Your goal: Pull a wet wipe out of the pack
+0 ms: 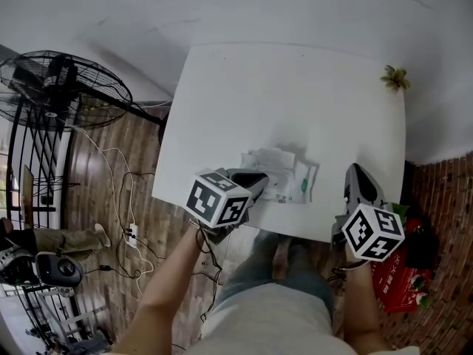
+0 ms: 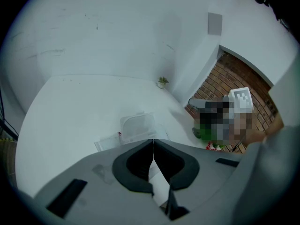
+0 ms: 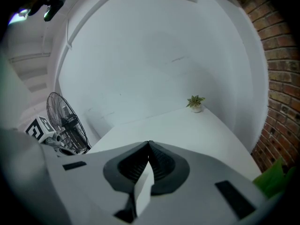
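The wet wipe pack (image 1: 290, 181) lies flat near the front edge of the white table (image 1: 281, 95). It is white with green print, and something white and crumpled shows at its top. In the left gripper view the pack (image 2: 133, 128) lies just beyond the jaws, its clear lid raised. My left gripper (image 1: 256, 180) is at the pack's left end, jaws shut with nothing seen between the tips (image 2: 153, 140). My right gripper (image 1: 358, 171) is over the table's front right corner, apart from the pack. Its jaws (image 3: 149, 145) are shut, holding nothing.
A small potted plant (image 1: 395, 78) stands at the table's far right corner. A black standing fan (image 1: 63, 87) is on the wooden floor to the left, with cables and a power strip (image 1: 131, 234) near it. A red box (image 1: 399, 283) lies by the brick on the right.
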`<state>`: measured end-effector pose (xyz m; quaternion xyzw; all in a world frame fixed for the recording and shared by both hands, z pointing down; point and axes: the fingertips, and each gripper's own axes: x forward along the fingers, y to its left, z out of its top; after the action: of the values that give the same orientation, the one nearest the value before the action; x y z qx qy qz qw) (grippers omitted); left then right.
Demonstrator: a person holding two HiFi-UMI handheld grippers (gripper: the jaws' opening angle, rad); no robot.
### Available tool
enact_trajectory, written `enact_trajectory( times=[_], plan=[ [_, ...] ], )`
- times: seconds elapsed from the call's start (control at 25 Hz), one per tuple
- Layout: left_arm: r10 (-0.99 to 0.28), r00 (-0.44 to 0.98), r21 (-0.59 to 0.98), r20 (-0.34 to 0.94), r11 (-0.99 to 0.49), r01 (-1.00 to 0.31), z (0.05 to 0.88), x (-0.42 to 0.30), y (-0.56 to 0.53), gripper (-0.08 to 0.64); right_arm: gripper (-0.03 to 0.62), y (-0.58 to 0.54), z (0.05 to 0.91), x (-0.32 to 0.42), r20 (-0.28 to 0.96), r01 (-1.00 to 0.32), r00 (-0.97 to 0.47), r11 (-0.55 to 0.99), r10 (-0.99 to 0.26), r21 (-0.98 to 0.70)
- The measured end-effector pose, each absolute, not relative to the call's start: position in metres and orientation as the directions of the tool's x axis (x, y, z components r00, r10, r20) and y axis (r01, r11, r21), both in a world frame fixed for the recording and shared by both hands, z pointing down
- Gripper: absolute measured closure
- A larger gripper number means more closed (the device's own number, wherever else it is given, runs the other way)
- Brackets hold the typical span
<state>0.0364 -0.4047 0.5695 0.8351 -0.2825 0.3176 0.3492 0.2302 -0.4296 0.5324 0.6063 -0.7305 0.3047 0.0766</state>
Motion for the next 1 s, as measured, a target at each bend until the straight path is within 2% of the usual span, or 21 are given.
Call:
enact_trajectory(
  times=[1.0],
  plan=[
    [-0.364, 0.667, 0.378, 0.649, -0.606, -0.699, 0.523, 0.032, -0.413, 0.546, 0.591, -0.432, 0.498, 0.218, 0.432, -0.937, -0.277, 0.141, -0.858, -0.32]
  ],
)
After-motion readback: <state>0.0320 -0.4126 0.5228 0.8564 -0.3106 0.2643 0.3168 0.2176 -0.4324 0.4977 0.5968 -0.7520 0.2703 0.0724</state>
